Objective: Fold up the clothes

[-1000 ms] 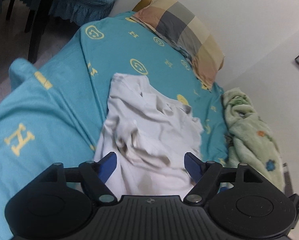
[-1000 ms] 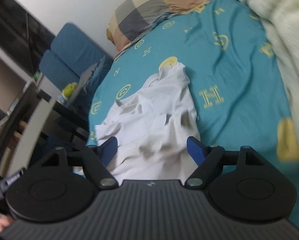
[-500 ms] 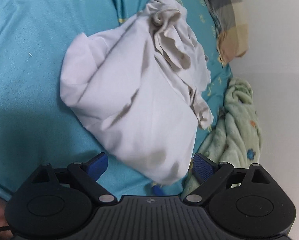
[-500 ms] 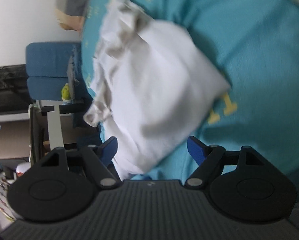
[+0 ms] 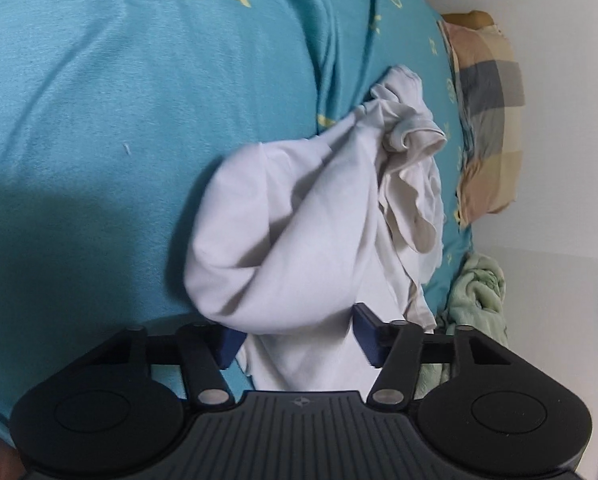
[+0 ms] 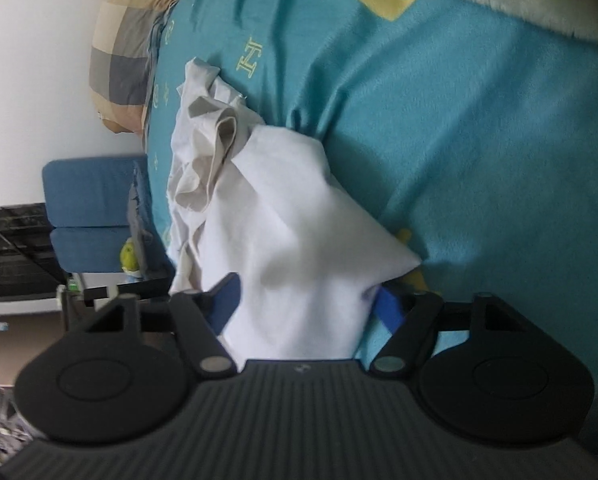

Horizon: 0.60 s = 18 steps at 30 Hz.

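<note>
A crumpled white shirt [image 5: 299,232] lies on the teal bedsheet [image 5: 119,120]. Its near end runs between the blue pads of my left gripper [image 5: 299,340], whose jaws stand apart with cloth bunched between them. In the right wrist view the same white shirt [image 6: 283,232] runs between the pads of my right gripper [image 6: 307,304], also apart around the cloth. The cloth hides whether either gripper pinches it. The shirt's far end is a wrinkled bunch near the pillow.
A checked pillow [image 5: 487,120] lies against the white wall at the bed's head. A pale green fleece blanket [image 5: 475,292] is bunched beside the shirt. A blue chair [image 6: 95,216] and dark furniture stand beyond the bed's edge in the right wrist view.
Both grippers dropped close to the shirt and rolled sideways. The jaws narrowed around the shirt's near end, and the cloth now bunches up between the pads.
</note>
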Tool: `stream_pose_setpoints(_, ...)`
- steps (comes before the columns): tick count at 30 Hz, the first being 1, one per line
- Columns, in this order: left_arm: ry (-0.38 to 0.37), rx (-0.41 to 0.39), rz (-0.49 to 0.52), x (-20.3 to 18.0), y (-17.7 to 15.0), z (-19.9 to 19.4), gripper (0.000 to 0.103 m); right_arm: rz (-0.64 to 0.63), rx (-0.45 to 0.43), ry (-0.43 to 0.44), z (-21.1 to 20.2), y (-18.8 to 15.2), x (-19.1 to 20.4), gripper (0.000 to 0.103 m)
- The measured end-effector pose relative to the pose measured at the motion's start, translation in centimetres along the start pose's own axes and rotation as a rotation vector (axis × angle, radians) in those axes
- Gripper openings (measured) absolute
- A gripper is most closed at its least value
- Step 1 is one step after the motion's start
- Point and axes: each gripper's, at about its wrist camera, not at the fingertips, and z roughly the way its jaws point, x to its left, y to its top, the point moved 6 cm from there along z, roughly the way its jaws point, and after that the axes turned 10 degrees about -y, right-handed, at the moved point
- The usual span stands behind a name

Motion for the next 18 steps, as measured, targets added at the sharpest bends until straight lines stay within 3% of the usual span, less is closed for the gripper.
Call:
stream_pose_setpoints(3,0.004,-0.011,-0.003,0.3,0.1,-0.2,0.039,-0.038,-0.009,-0.038,-0.1,0.2,-0.2,0.052)
stream_pose_setpoints(5,-0.001,-0.02,0.01,-0.1,0.1,-0.3,0.029,-0.065,-0.021,-0.065,-0.1,0.2,-0.3,0.034)
stream_pose_setpoints(7,-0.018,-0.032,0.032,-0.6,0.2,-0.7,0.018,-0.079,-0.03,-0.073,-0.2,0.3,-0.3,0.023)
stream_pose_setpoints(8,-0.026,-0.037,0.043,-0.9,0.1,-1.0,0.017,-0.089,-0.033,-0.067,-0.4,0.4,-0.3,0.018)
stream_pose_setpoints(11,-0.044,-0.039,0.076,-2.0,-0.4,-1.8,0.013,-0.146,-0.054,-0.066,-1.7,0.3,0.2,0.015)
stream_pose_setpoints(18,-0.198,-0.052,0.194,-7.5,-2.3,-6.6,0.01,-0.178,-0.123,0.018,-7.2,-0.5,2.1,0.012)
